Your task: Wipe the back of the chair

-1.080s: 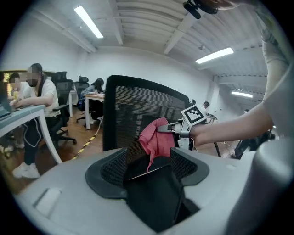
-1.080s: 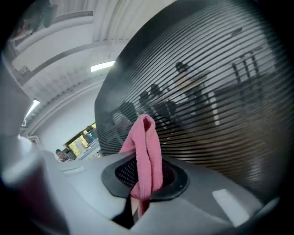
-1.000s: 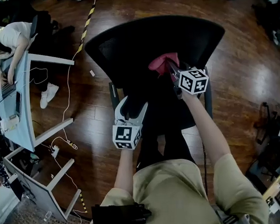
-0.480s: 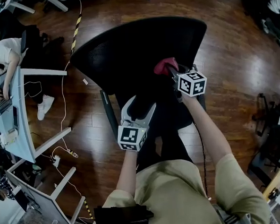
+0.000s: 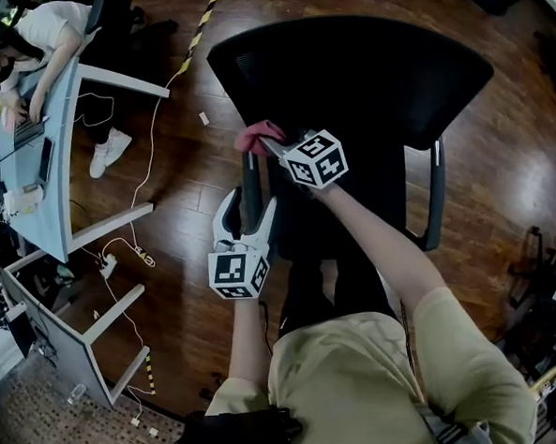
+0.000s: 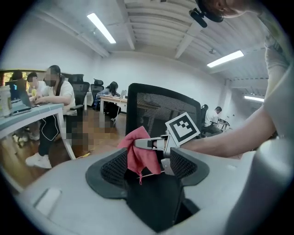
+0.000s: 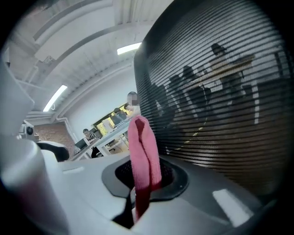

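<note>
The black mesh chair back fills the top middle of the head view. My right gripper is shut on a folded pink cloth and holds it at the back's left edge. In the right gripper view the cloth stands up between the pads, with the mesh just to its right. My left gripper sits lower and has just been closing a little on the chair's black left armrest, which fills the gap between its jaws. The left gripper view looks past them to the cloth and the right gripper.
A light desk with a seated person stands at the left. Cables and a power strip lie on the wooden floor beside it, and striped tape runs along the floor. Dark equipment crowds the right edge.
The right gripper has carried the cloth from the middle of the chair back across to its left edge. The left gripper has shifted left, still on the black armrest.
</note>
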A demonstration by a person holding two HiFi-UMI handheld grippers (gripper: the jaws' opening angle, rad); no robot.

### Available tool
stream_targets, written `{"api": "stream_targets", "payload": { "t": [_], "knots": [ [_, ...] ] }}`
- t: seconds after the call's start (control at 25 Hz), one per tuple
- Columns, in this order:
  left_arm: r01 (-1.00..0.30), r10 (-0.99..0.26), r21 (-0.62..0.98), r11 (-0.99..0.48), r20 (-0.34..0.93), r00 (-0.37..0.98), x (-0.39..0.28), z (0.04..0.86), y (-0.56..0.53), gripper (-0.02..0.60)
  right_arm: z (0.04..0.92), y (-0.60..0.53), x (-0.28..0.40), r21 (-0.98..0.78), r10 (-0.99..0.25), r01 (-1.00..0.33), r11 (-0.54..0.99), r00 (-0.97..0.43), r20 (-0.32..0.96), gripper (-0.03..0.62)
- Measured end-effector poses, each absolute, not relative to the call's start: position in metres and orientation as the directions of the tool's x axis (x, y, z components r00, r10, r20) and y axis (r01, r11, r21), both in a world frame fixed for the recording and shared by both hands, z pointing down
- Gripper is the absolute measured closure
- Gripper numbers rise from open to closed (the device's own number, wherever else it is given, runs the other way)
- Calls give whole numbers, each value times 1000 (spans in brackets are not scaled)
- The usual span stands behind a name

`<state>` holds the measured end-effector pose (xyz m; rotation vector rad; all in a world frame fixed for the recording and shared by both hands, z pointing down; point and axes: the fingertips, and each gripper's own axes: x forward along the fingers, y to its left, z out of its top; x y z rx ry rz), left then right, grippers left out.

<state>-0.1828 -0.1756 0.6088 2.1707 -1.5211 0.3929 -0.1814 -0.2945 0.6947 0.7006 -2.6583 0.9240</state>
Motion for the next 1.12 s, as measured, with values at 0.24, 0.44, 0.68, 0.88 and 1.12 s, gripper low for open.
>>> {"api": "stream_targets", "payload": {
  "t": [0.24,0.44,0.68,0.88,1.12],
  "knots": [
    [-909,-768,231,-348,486,418,-153,620,-171,296,700,-318,-117,-547,-494,-619,564,-784,377,571],
    [-824,-675,299,-481,473,566,-76,640,-177,296,702,-329,32,-497,-648,-771,398,-620,443,571],
    [-709,-572,341,-617,424,702,14,643,-185,296,697,-318,181,-411,-744,-885,217,-423,518,571],
    [-710,-580,340,-617,413,702,12,633,-184,296,700,-318,180,-401,-745,-895,197,-402,532,571],
    [-815,-665,285,-504,473,577,-67,639,-181,296,706,-311,6,-525,-577,-728,440,-678,456,571]
  ]
}}
